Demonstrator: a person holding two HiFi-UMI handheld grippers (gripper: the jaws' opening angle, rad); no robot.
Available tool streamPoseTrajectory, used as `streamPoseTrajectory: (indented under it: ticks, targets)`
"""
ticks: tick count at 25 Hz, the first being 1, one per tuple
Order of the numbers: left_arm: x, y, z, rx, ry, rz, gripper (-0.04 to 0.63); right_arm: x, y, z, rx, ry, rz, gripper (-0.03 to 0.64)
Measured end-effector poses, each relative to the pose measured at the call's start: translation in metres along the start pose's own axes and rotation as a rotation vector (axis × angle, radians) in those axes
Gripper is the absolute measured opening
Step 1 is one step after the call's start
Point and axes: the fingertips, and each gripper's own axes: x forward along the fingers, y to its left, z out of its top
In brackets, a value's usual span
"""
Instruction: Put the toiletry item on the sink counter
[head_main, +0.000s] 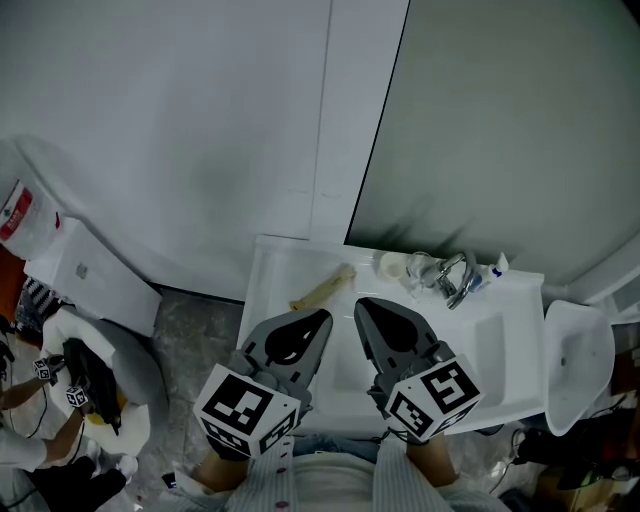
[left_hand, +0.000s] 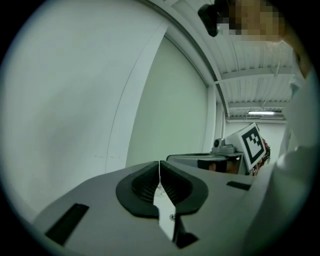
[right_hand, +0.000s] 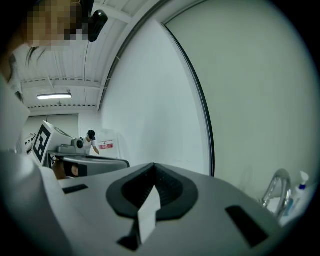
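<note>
Shut jaws hover over the basin
The left gripper (head_main: 322, 319) and right gripper (head_main: 364, 305) are both closed on nothing. Just beyond the left one, the pale toiletry item (head_main: 322, 288) lies on the sink counter (head_main: 270, 262). Withdrawing straight back should avoid nudging it.

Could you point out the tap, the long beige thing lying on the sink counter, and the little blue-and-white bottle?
tap (head_main: 458, 283), head view, on its curved metal spout.
long beige thing (head_main: 322, 289), head view, middle of its length.
blue-and-white bottle (head_main: 497, 268), head view, on its body.
</note>
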Motion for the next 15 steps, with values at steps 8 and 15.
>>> streamPoseTrajectory:
  ticks: [8, 15]
  targets:
    - [0.0007, 0.0005, 0.0017, 0.031, -0.015, -0.002, 0.017, -0.0012, -0.0021, -0.0034, 0.006, 0.004, -0.002, 0.009]
    - [0.0028, 0.0052, -0.0009, 0.029, -0.008, 0.005, 0.017, 0.0016, -0.0033, -0.0069, 0.015, 0.012, 0.013, 0.009]
